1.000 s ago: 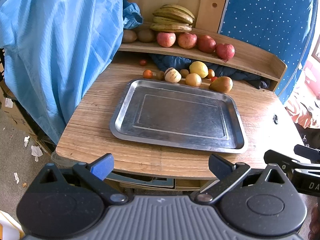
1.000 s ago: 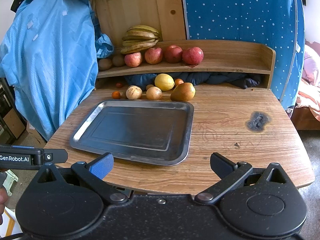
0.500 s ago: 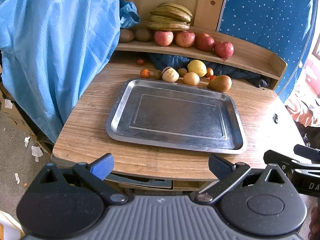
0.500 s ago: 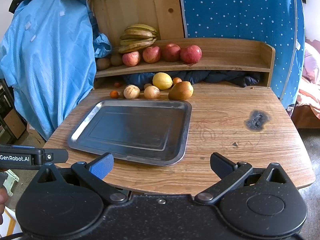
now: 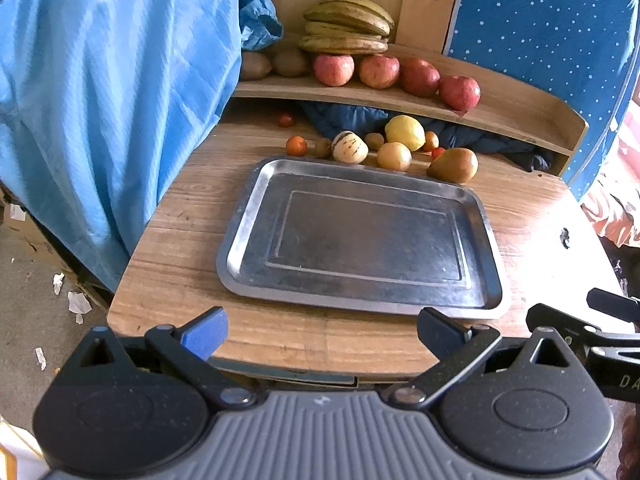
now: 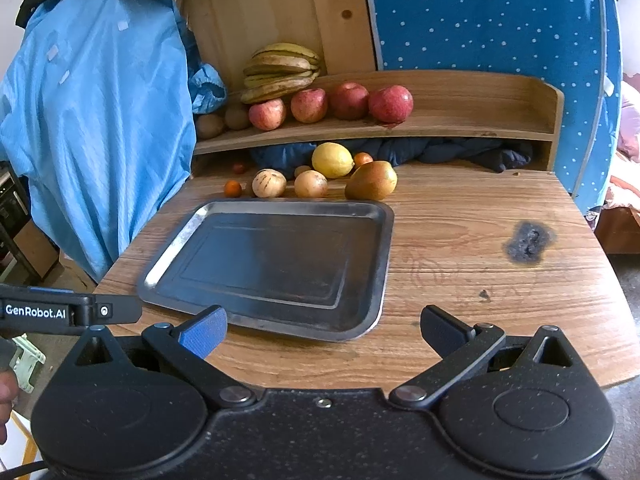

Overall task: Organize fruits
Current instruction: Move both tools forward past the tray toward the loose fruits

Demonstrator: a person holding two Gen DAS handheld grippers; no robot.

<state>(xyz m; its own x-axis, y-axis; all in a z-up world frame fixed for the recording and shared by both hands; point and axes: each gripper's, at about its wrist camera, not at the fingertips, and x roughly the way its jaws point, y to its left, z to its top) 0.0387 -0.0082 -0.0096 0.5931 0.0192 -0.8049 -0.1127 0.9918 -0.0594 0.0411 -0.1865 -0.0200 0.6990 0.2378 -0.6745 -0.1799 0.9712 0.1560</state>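
An empty steel tray (image 5: 240, 240) (image 6: 384, 264) lies on the wooden table. Behind it lie a yellow lemon (image 5: 405, 133) (image 6: 332, 160), a brown pear (image 5: 454, 165) (image 6: 371, 181), a striped pale fruit (image 5: 349, 147) (image 6: 269, 183), a round tan fruit (image 5: 394, 156) (image 6: 311, 184) and small orange fruits (image 5: 296, 145). On the shelf are red apples (image 5: 379, 71) (image 6: 349, 101), bananas (image 5: 346, 24) (image 6: 280, 68) and kiwis (image 5: 289, 62). My left gripper (image 5: 322, 330) and right gripper (image 6: 323, 330) are open and empty, at the table's near edge.
A blue cloth (image 5: 112, 100) hangs at the table's left side. A dark blue cloth (image 6: 440, 150) is stuffed under the shelf. A black burn mark (image 6: 528, 242) is on the table's right part. The floor at left holds paper scraps (image 5: 76, 304).
Both grippers have moved slightly; in the left view the tray has shifted right and looks a little farther. Nothing was grasped.
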